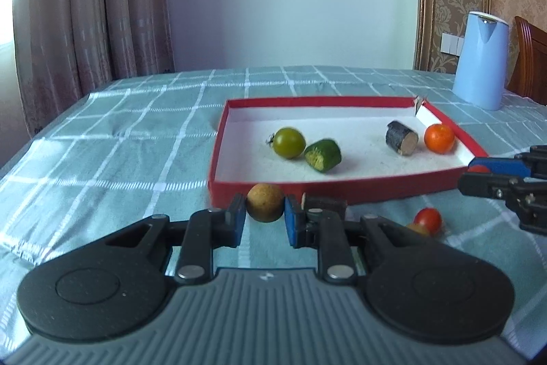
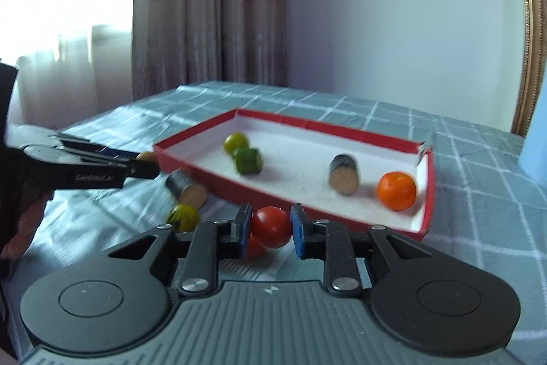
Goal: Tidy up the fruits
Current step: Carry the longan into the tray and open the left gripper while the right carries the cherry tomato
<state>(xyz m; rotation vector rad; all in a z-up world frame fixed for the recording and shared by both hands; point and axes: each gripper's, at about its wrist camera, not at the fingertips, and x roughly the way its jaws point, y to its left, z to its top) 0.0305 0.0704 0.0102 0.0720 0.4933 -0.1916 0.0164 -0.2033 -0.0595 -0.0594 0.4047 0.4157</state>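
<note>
Closest to each camera is its own gripper. Between the blue pads of the left gripper [image 1: 265, 221] sits a round tan-brown fruit [image 1: 265, 202], the pads right against its sides, so it looks gripped or nearly so, just in front of the near wall of the shallow red cardboard tray with a white inside [image 1: 376, 185]. Over on the other side, the right gripper [image 2: 270, 233] has narrowed around a small round red tomato [image 2: 271, 227]; whether it is squeezing yet I cannot tell.

By my reckoning the job is roughly half done. Four pieces already lie in the tray: a green tomato [image 1: 289, 142], a cut green cucumber chunk [image 1: 323, 155], a dark-skinned cylinder with a pale cut face [image 1: 402, 137] and a small orange tangerine [image 1: 439, 138]. Left on the teal checked cloth of the counter [image 1: 136, 139], besides the two being picked, are a second dark cylinder [image 2: 186, 188] and a yellow-green tomato [image 2: 183, 217]; something orange-red also peeks from behind the red tomato.

White lettering runs along the left gripper's side in the right-hand view, but blur makes it unreadable. A pale blue kettle [image 1: 480, 60] stands beyond the tray.
</note>
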